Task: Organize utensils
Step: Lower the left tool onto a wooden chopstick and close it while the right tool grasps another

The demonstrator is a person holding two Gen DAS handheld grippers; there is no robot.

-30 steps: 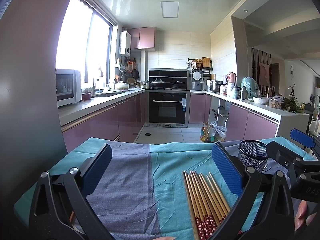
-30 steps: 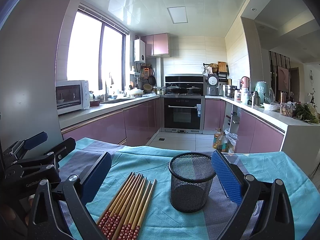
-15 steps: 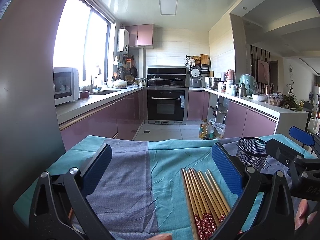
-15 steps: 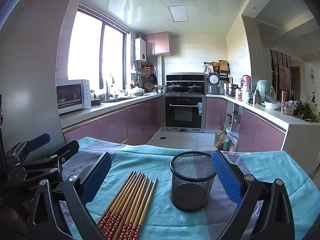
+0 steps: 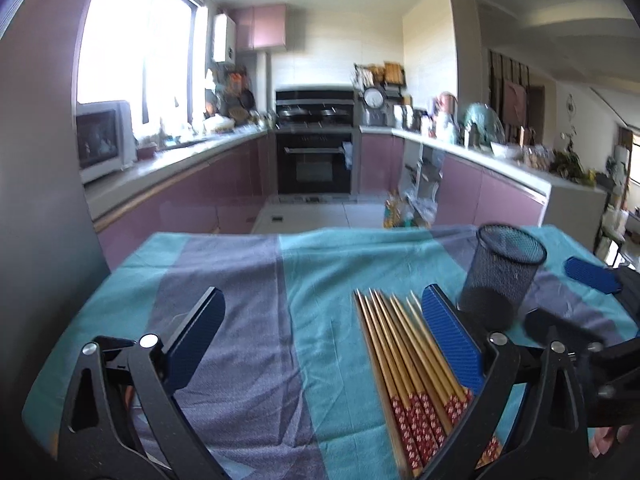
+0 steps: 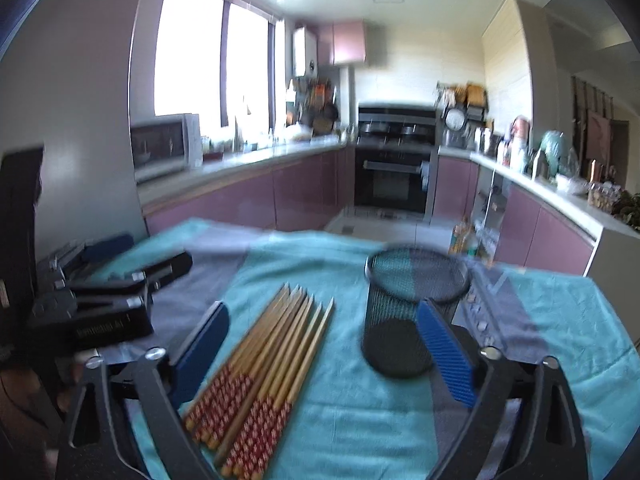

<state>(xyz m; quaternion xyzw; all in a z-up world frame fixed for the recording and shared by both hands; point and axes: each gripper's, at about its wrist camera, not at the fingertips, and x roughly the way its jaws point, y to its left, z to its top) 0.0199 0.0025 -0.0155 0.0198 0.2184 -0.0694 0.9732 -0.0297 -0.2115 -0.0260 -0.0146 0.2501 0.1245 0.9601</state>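
I'm holding both tongs wide, empty; right tongs (image 6: 324, 344), just narrowing, straddling chopsticks (image 6: 264, 364) lengthwise; mesh cup (image 6: 412, 312) just right.

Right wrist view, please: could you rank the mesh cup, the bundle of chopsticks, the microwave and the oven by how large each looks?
1. Bundle of chopsticks, longest span.
2. Mesh cup, near the camera, so flattered.
3. Oven and microwave: alike, both far off; not ranked.

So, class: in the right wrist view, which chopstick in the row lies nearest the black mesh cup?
The rightmost chopstick of the row, on the side facing the mesh cup; its tip sits slightly apart from the others.
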